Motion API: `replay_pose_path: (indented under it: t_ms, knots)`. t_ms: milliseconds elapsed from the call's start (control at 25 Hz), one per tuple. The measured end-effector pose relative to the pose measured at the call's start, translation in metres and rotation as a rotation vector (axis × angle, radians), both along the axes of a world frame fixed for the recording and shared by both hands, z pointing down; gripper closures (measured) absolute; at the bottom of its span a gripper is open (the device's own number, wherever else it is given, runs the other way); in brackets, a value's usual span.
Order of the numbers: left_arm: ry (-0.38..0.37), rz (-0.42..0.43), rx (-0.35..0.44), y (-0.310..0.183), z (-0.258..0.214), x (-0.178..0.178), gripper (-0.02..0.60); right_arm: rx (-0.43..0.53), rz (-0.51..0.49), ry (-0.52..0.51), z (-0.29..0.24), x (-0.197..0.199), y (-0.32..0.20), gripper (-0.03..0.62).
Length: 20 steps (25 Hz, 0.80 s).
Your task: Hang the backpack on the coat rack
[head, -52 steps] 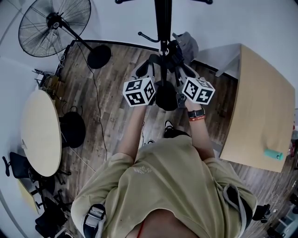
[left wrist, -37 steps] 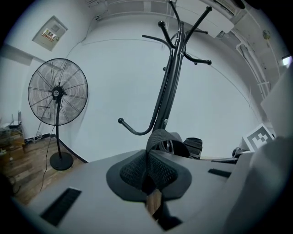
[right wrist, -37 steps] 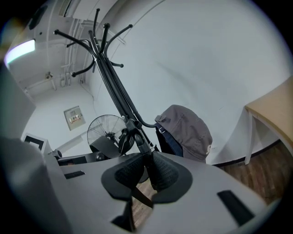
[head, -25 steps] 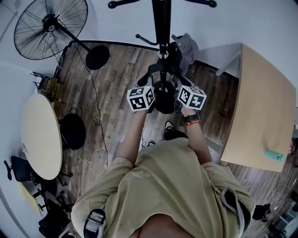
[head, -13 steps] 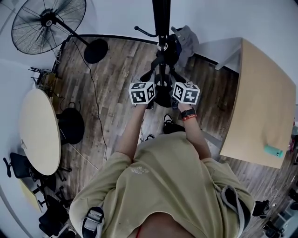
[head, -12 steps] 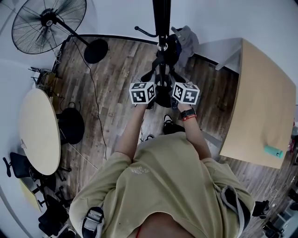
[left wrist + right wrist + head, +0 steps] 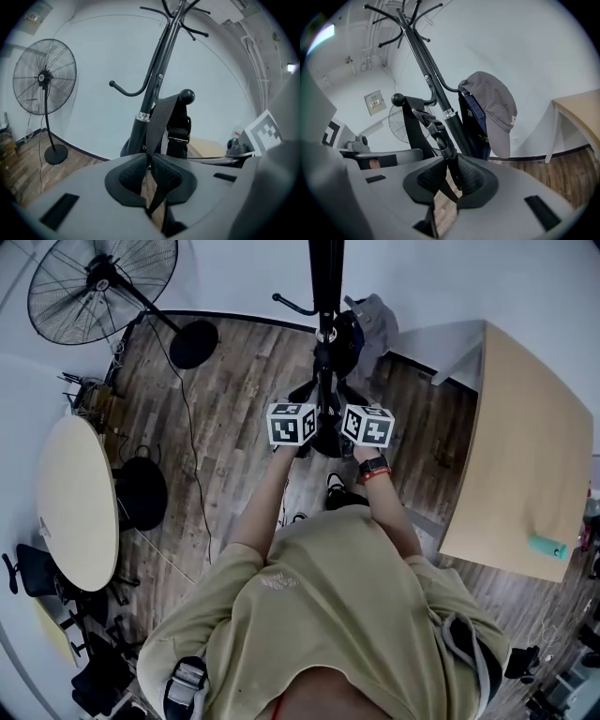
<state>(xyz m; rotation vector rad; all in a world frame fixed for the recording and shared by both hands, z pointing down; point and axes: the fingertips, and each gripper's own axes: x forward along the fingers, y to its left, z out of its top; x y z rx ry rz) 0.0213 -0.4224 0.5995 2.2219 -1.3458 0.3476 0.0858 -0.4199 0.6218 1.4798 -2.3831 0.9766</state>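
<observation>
Over the hook (image 7: 186, 96), backpack strap (image 7: 159, 119).

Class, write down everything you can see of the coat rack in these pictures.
The coat rack is a slim black pole, seemingly metal, with a silver collar partway up and curved arms ending in ball tips. It stands upright on the wooden floor near a white wall. A grey cap hangs from one lower arm; a black backpack strap is draped over another.
</observation>
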Motion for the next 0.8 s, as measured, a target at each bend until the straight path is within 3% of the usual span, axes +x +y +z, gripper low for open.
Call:
replay_pose_path:
  t_ms: [280,800]
  knots:
    - [-0.022,0.017,0.016,0.013,-0.001,0.002,0.554,-0.023,-0.058,0.006,0.002,-0.005,0.012,0.476]
    - [-0.002,-0.016,0.065,0.059,-0.024,-0.016,0.554,0.052,-0.003,0.033,-0.030,0.015,0.049,0.476]
